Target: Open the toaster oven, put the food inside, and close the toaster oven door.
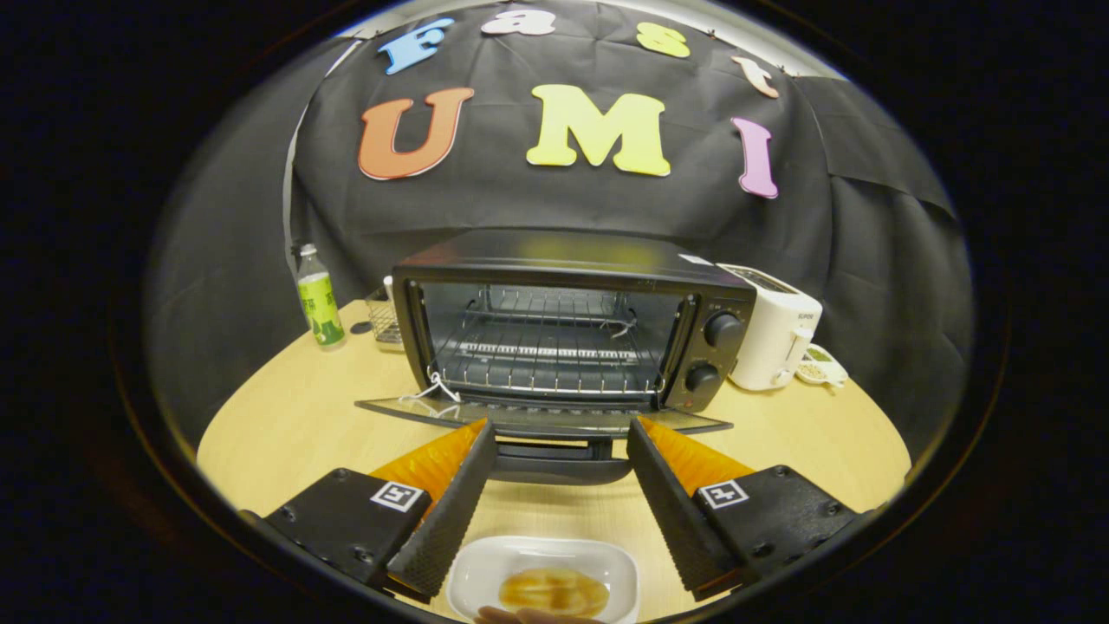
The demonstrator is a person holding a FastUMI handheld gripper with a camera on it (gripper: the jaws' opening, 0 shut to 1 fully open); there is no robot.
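Door dropped flat, the toaster oven [554, 329] stands ready — before it, the gripper [561, 433] hangs fingers apart above the plated food [553, 591], empty.

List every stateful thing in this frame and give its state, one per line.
Toaster oven: open, rack bare.
Oven door: folded down flat, handle just ahead of the fingertips.
Hand-held gripper: open, holding nothing.
Dish: on the table between the fingers, food on it.
Food: not yet in the oven.
Bottle: upright, capped.
White toaster: upright beside the oven.
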